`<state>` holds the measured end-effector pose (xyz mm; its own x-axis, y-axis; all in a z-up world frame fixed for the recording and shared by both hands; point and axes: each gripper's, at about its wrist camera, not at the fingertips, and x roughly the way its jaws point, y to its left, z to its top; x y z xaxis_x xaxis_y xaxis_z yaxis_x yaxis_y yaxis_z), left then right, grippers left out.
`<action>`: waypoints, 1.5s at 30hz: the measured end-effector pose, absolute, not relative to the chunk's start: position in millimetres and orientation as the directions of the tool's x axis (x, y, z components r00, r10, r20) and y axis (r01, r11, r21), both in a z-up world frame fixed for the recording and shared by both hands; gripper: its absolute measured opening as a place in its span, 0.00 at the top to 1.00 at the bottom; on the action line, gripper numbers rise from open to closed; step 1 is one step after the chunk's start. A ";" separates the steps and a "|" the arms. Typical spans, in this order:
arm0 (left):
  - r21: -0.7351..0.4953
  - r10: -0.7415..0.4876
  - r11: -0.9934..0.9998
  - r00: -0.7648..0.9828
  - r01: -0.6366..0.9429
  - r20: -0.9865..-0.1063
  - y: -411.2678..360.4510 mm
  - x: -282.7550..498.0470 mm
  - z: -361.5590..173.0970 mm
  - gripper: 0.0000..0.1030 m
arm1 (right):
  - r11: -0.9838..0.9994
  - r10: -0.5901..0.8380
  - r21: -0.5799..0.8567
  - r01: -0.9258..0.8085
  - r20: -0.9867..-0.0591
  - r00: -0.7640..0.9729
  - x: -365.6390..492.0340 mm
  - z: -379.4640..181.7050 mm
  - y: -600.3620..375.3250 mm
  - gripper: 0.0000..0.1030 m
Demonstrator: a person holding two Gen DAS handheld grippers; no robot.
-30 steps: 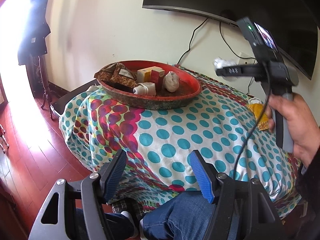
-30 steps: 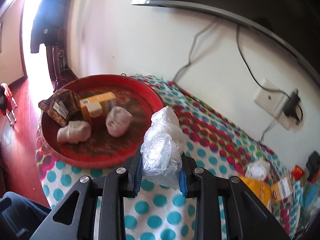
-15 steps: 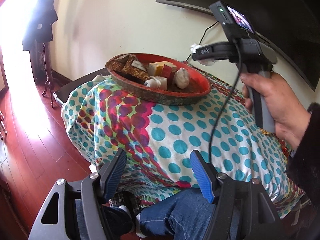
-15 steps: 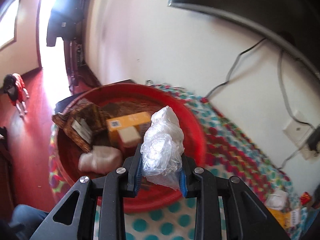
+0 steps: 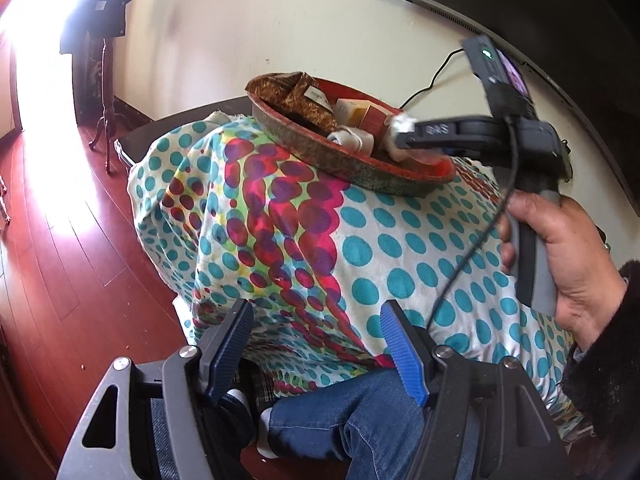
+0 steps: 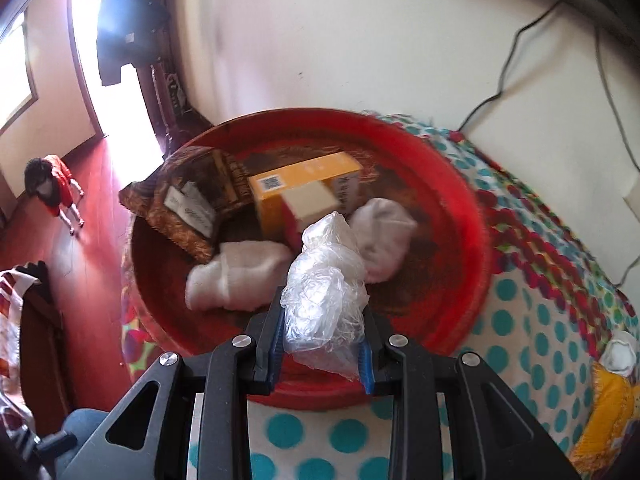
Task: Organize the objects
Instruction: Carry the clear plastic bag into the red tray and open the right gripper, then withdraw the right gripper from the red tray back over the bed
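**Bag over the tray, left jaws empty**

Your right gripper (image 6: 322,354) is clamped on the crumpled clear plastic bag (image 6: 324,292), pads pressing it from both sides, and you've got it hanging over the near part of the red tray (image 6: 460,208). In the left view the same gripper (image 5: 400,136) reaches in over the tray's (image 5: 360,172) right end, your hand (image 5: 560,256) wrapped round the handle.

Look what's in the tray: a brown packet (image 6: 192,200) at the left, leaning out over the rim; an orange box (image 6: 304,184) in the middle; two white sock bundles, one (image 6: 236,276) in front of the packet, the other (image 6: 384,236) just right of the bag. Whether the bag touches either sock, you can't tell from here.

Your left gripper (image 5: 320,348) hangs low off the front of the table, fingers (image 5: 402,352) wide apart with nothing between them, only the dotted cloth (image 5: 380,252) and your jeans (image 5: 360,420) beyond.

Off to the right on the cloth lies a yellow packet (image 6: 604,404) with a white wad (image 6: 620,354) just behind it.
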<state>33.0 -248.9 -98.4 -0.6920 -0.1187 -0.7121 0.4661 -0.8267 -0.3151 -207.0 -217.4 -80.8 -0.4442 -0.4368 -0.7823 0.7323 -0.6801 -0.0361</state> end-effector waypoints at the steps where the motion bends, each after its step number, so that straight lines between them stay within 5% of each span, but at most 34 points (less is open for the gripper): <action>1: -0.313 -0.122 -0.828 -0.693 0.466 -0.710 -248.5 33.1 -97.8 0.34 | -0.673 -0.430 -0.038 0.739 -0.793 -0.432 -206.1 -86.5 -223.5 0.73; 9: -0.292 -0.144 -0.831 -0.691 0.473 -0.709 -248.9 31.8 -98.7 0.34 | -0.662 -0.430 -0.040 0.749 -0.798 -0.422 -206.4 -104.7 -253.1 0.70; 14: -0.264 -0.145 -0.853 -0.691 0.450 -0.708 -242.5 26.9 -99.6 0.34 | -0.672 -0.441 -0.037 0.740 -0.782 -0.440 -210.2 -99.5 -243.7 0.27; 16: -0.261 -0.141 -0.862 -0.700 0.435 -0.700 -239.1 26.4 -98.5 0.34 | -0.670 -0.467 -0.037 0.742 -0.755 -0.460 -206.5 -89.3 -232.6 0.27; 20: -0.207 -0.166 -0.889 -0.708 0.409 -0.686 -229.3 25.0 -95.9 0.34 | -0.706 -0.489 -0.061 0.706 -0.679 -0.548 -197.7 -63.4 -185.0 0.04; 33: -0.050 -0.183 -0.951 -0.683 0.306 -0.707 -182.6 8.5 -105.0 0.34 | -0.877 -0.403 0.092 0.472 -0.674 -0.619 -245.8 -78.4 20.3 0.04; 45: -0.067 -0.004 -0.995 -0.719 0.071 -0.695 -112.5 -96.5 -56.1 0.34 | -0.936 -0.352 0.233 0.264 -0.644 -0.679 -223.6 -88.1 167.5 0.03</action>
<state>-96.5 -112.5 -56.1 -0.7190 -0.0040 -0.6950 0.0706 -0.9952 -0.0673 -223.6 167.5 -88.1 -0.6791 -0.3524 -0.6439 0.2645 -0.9358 0.2332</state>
